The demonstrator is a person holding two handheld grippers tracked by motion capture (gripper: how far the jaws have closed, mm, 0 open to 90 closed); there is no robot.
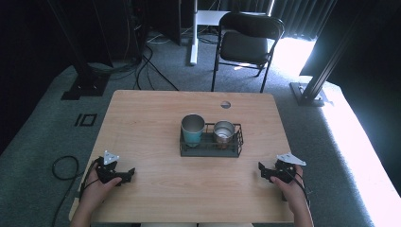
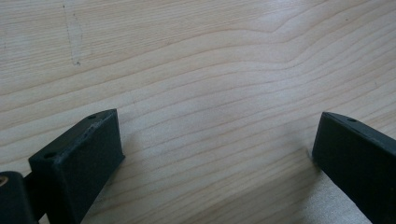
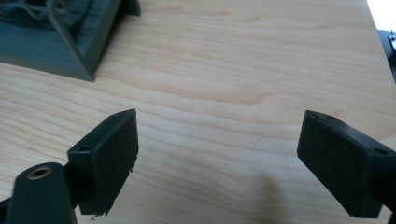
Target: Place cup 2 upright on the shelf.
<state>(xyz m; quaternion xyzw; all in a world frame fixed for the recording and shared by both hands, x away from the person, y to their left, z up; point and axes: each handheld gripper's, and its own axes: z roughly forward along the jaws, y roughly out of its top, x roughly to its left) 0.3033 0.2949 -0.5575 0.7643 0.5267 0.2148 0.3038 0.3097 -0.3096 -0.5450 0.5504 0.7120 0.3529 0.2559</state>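
Wooden table (image 1: 156, 118), pale grain, round hole (image 1: 225, 104) near the far edge. Beyond it, grey carpet and a black folding chair (image 1: 246, 40), well apart from the table.

Near the table's middle, a dark wire rack (image 1: 211, 150), long side facing the person. Inside it, two cups standing upright, side by side: a teal cup (image 1: 193, 130) in the left part, a smaller metal cup (image 1: 224, 132) in the right part, rims close together, whether touching cannot be told. Both mouths open upward, insides looking bare.

Closer to the near edge, left claw (image 1: 126, 175), held in the left hand (image 1: 97, 189), resting low at the table's left side, well apart from the rack, jaws pointing right toward the table's middle. Grey three-cornered plate on top, cable trailing off the left edge to the floor. In the left gripper view, left claw (image 2: 215, 154) spread wide, bare wood between the jaws, nothing gripped.

Opposite, right claw (image 1: 263, 171), held in the right hand (image 1: 295, 191), low at the table's right side, jaws pointing left, likewise well apart from the rack. In the right gripper view, right claw (image 3: 219, 158) also gaping wide, nothing between the jaws but table; a corner of the rack (image 3: 56, 46) showing at upper left, clear of the jaws.
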